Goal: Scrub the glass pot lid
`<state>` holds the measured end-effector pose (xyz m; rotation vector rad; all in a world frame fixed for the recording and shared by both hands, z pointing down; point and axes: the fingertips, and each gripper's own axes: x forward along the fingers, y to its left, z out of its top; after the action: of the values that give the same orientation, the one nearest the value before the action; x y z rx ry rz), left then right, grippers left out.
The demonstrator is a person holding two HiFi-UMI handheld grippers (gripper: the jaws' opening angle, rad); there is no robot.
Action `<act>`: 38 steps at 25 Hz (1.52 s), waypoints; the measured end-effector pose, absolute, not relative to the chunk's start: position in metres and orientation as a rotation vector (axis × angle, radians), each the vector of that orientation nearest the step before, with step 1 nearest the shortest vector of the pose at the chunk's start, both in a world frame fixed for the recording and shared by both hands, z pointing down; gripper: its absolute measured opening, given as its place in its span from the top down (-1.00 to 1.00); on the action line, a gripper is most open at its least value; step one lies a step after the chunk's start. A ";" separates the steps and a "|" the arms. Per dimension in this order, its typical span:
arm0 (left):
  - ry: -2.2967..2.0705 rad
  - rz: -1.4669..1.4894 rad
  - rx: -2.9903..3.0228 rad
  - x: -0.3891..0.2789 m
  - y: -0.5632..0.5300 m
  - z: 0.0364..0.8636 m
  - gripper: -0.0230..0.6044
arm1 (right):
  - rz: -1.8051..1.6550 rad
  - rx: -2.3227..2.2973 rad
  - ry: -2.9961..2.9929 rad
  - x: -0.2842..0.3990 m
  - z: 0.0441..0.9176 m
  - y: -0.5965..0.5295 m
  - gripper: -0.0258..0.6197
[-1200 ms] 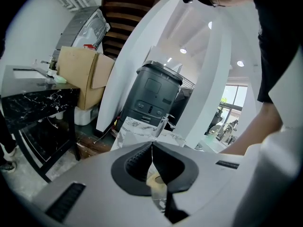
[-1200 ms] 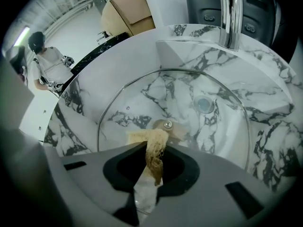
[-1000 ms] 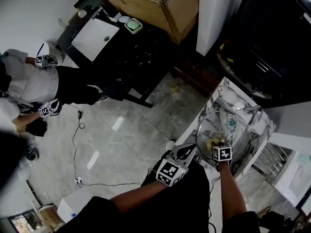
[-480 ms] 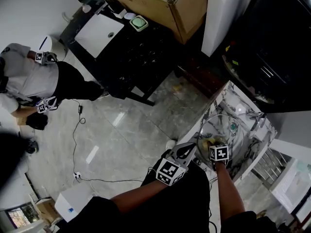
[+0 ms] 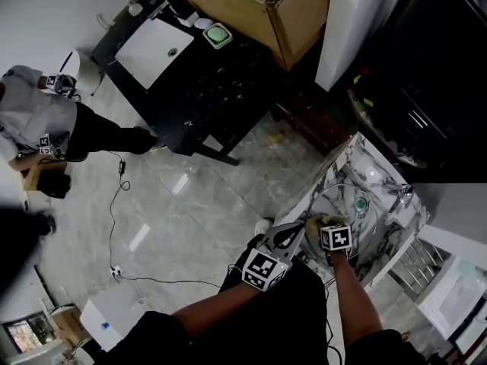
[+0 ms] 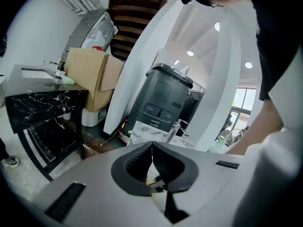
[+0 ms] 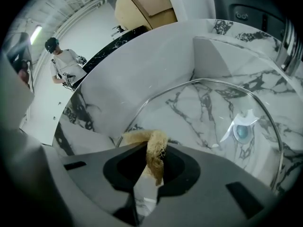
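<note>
The glass pot lid (image 5: 354, 217) rests in a marble sink (image 5: 367, 155). In the right gripper view the lid (image 7: 213, 122) stands tilted, its knob (image 7: 243, 132) showing through the glass. My right gripper (image 5: 323, 225) is shut on a tan fibrous scrubber (image 5: 314, 220) at the lid's near-left rim. Seen from the right gripper (image 7: 154, 150), the scrubber (image 7: 142, 137) bulges out between the jaws and touches the metal rim. My left gripper (image 5: 295, 233) hovers just left of the lid's rim. From its own view the left gripper (image 6: 152, 148) is shut, and nothing shows between the jaws.
A faucet (image 5: 399, 191) stands at the sink's far side. A cardboard box (image 5: 259, 6) and a black marble table (image 5: 205, 82) lie beyond. Another person (image 5: 46, 120) stands at the far left. A cable (image 5: 114, 211) trails over the floor. A grey bin (image 6: 163, 103) stands behind the sink.
My right gripper has slid the scrubber left across the lid to its near-left rim. The left gripper has stayed put. The person at the far left has shifted.
</note>
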<state>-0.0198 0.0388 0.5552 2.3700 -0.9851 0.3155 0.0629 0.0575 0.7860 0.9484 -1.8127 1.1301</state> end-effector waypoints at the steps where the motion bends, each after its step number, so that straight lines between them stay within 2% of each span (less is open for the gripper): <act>1: -0.990 0.313 2.369 -0.019 0.038 0.555 0.87 | 1.126 0.943 -1.813 0.063 0.787 0.056 0.71; 9: -0.974 0.320 2.374 -0.024 0.037 0.553 0.87 | 1.131 0.955 -1.824 0.061 0.784 0.051 0.71; 15: -0.915 0.327 2.365 -0.023 0.038 0.550 0.87 | 1.130 1.069 -1.889 0.072 0.744 0.051 0.71; 25: -0.667 0.396 2.497 0.024 0.035 0.508 0.87 | 1.084 1.781 -1.970 0.113 0.580 0.085 0.71; 31: -0.462 0.342 2.612 0.076 0.060 0.450 0.87 | 0.921 2.059 -1.968 0.136 0.480 0.130 0.71; 38: -0.343 0.201 2.737 0.120 0.089 0.386 0.87 | 0.566 2.278 -1.914 0.178 0.386 0.149 0.71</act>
<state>0.1202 0.0894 0.3864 2.7367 -0.3431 0.2013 0.1782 0.1488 0.3864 2.2783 -1.9141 0.5659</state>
